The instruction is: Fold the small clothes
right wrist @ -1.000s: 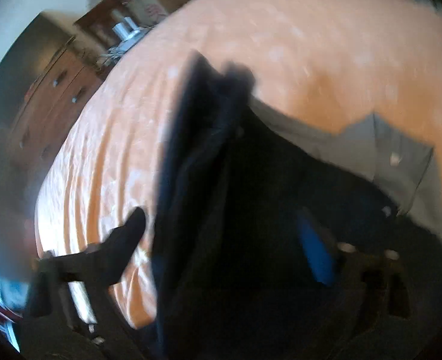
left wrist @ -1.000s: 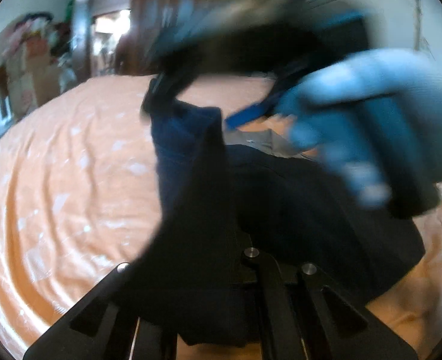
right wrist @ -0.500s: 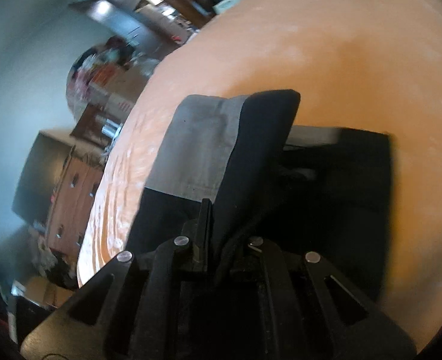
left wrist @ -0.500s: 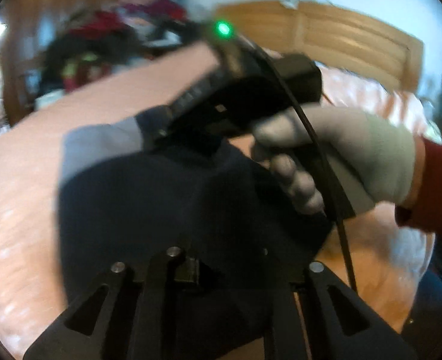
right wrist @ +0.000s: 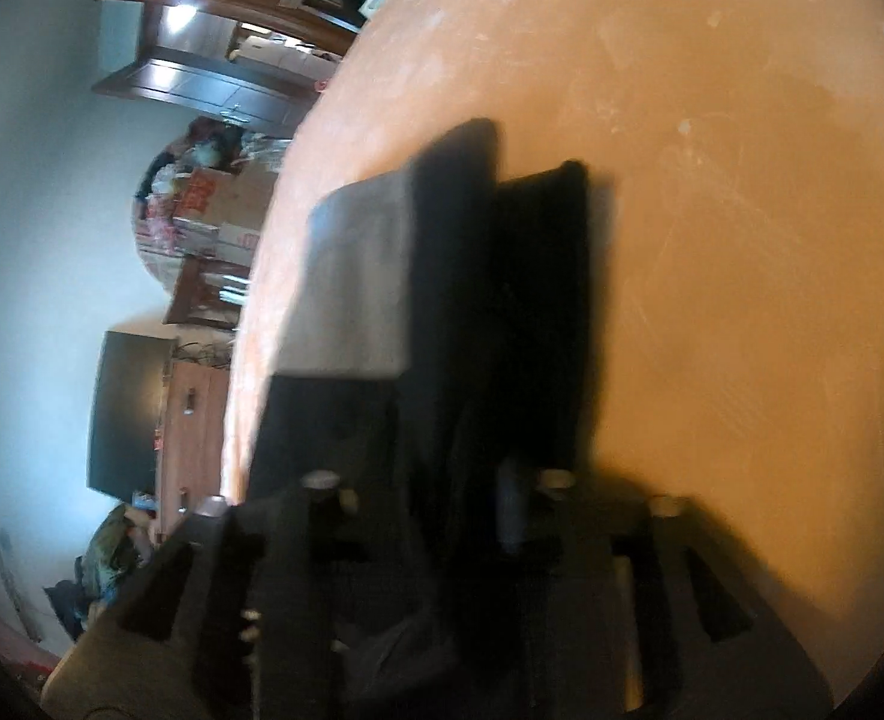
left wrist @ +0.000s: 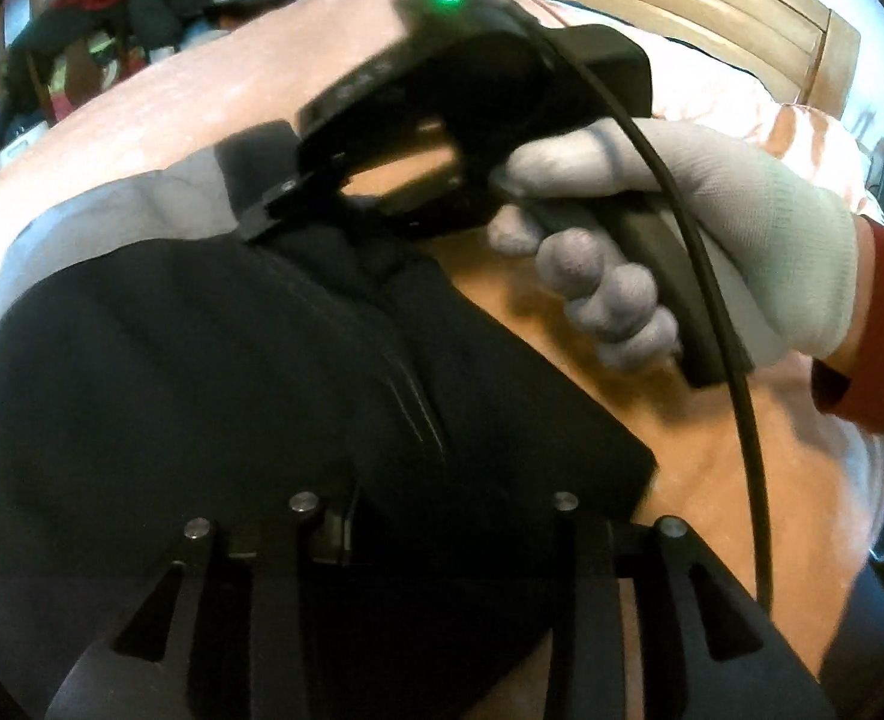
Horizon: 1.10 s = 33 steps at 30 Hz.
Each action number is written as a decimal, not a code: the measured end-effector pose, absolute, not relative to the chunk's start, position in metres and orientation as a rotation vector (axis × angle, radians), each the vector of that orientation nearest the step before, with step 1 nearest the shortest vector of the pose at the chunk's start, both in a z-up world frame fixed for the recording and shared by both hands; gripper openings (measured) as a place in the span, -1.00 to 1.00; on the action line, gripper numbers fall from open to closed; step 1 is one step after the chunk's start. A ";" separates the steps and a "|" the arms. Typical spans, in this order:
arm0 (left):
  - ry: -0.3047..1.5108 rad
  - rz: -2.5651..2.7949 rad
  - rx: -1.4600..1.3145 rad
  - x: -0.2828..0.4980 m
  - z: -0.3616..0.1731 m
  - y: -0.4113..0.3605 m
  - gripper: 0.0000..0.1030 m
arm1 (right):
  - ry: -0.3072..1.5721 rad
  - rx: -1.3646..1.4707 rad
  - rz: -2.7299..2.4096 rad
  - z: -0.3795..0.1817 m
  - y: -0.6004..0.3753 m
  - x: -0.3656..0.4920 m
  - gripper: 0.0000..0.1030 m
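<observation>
In the left wrist view the dark garment (left wrist: 214, 396) filled the lower left and centre of the frame, lying on the orange bed (left wrist: 562, 324). Its long axis ran from the left tool (left wrist: 442, 516) at the bottom edge up toward the right tool (left wrist: 286, 204) in the upper centre. The right tool, held by a gloved hand (left wrist: 712, 228), had its tips closed on the far end of the cloth, next to a grey band (left wrist: 124, 210). The left tool stood with its two fingers spread wide, and the near edge of the garment lay between them and under them, so the left one was nearer to that edge. The right wrist view was blurred; there the cloth (right wrist: 460, 300) seemed to hang forward from the tool toward the upper centre. I counted one garment, two tools, one visible hand and one bed.
</observation>
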State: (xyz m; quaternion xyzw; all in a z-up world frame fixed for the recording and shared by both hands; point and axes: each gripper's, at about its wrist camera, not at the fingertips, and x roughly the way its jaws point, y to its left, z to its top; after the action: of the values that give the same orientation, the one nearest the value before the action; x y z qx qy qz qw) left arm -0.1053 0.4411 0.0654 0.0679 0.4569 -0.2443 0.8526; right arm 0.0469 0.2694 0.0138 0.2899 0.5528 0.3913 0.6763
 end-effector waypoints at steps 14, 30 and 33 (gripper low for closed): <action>0.835 -0.180 0.008 -0.249 0.112 0.594 -0.17 | 1.298 0.527 0.909 0.039 0.276 -0.049 0.30; 0.900 -0.179 0.115 -0.193 0.062 0.556 -0.07 | 1.238 0.765 0.876 -0.003 0.199 -0.054 -0.71; 0.897 -0.156 0.110 -0.177 0.057 0.553 -0.03 | 1.266 0.771 0.897 -0.003 0.215 -0.050 0.03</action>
State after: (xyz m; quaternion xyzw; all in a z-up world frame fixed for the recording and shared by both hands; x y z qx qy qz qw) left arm -0.1769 0.5531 0.0569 0.0533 0.4329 -0.0753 0.8967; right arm -0.0502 0.2153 -0.0032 0.3391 0.5568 0.3945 0.6476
